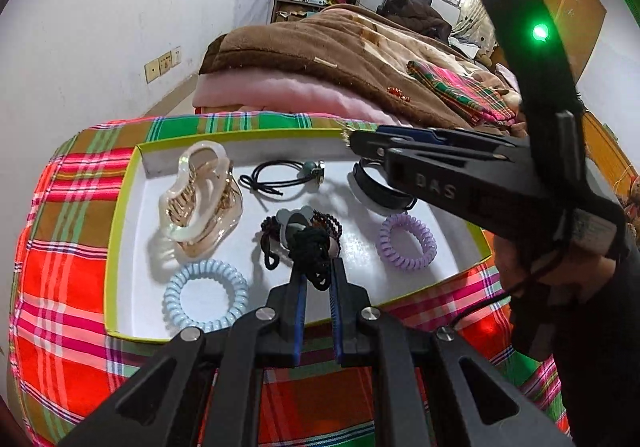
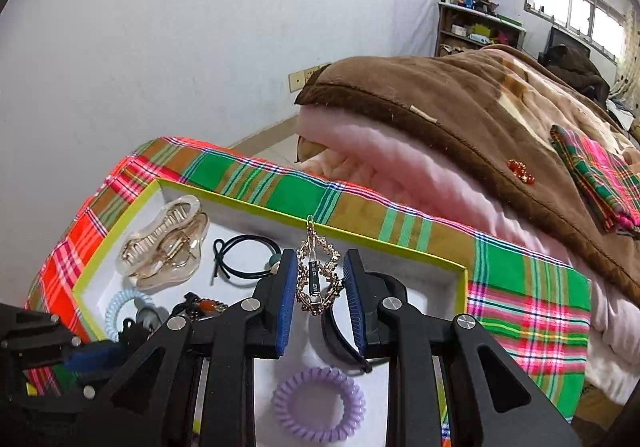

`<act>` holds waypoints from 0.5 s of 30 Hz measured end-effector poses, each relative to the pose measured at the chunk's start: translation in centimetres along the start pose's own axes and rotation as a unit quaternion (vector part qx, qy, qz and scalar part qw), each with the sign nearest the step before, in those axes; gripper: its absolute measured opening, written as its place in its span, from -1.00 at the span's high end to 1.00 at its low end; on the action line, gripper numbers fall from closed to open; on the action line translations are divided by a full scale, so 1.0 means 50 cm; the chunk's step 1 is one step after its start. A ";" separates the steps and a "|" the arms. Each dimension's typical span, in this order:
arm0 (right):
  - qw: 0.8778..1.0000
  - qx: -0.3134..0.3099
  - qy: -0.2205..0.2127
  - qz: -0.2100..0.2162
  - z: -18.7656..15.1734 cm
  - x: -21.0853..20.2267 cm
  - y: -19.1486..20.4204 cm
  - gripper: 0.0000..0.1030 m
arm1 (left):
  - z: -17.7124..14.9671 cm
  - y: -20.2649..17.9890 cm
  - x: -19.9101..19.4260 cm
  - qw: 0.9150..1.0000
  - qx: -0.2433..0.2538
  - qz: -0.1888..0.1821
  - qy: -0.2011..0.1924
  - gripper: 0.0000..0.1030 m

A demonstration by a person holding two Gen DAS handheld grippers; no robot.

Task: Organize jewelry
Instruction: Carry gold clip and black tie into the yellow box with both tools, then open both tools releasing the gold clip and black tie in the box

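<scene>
- My left tool (image 1: pixel 316 271) is clamped on a black knotted hair tie (image 1: pixel 310 251), held over the middle of the white tray (image 1: pixel 132 247), just above the dark bead bracelets (image 1: pixel 332 221).
- My right tool (image 2: pixel 320 279) is pinched on a gold filigree brooch (image 2: pixel 318 275); it hangs between the pads near the tray's far right rim, above a black cuff (image 2: pixel 340 331).
- Already in the tray: a clear claw clip (image 1: pixel 200 199) far left, a blue coil tie (image 1: pixel 206 297) near left, a thin black elastic (image 1: pixel 276 177) at the far middle, a purple coil tie (image 1: pixel 406 241) to the right.
- The tray sits on a plaid cloth (image 1: pixel 64 231) over the bed, with folded blankets (image 1: pixel 320 63) beyond.
- To do this well, I judge each piece needs bare white floor: I would lower the tie into the gap between blue coil and beads, and release only when it touches.
- The brooch could snag on the cuff, so I would set it clear of it.
</scene>
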State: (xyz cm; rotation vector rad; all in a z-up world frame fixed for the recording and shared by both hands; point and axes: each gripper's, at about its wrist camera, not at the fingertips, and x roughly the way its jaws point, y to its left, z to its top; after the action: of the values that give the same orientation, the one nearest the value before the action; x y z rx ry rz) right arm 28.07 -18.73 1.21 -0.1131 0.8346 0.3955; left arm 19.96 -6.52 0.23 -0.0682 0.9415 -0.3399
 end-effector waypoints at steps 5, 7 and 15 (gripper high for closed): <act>1.000 -0.001 0.010 0.005 -0.002 0.024 -0.001 0.52 | -0.008 -0.004 0.017 1.000 0.001 -0.002 0.011 0.78; 1.000 -0.004 0.013 0.005 0.000 0.032 0.000 0.52 | -0.012 -0.006 0.021 1.000 0.001 -0.004 0.013 0.78; 1.000 -0.012 0.019 0.006 0.007 0.049 0.003 0.52 | -0.012 -0.004 0.027 1.000 -0.002 -0.006 0.015 0.77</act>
State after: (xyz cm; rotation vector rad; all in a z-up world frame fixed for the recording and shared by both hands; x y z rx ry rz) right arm 29.72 -17.79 -0.38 -0.1384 0.8695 0.4162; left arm 20.15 -7.08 -1.14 -0.0721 0.9714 -0.3512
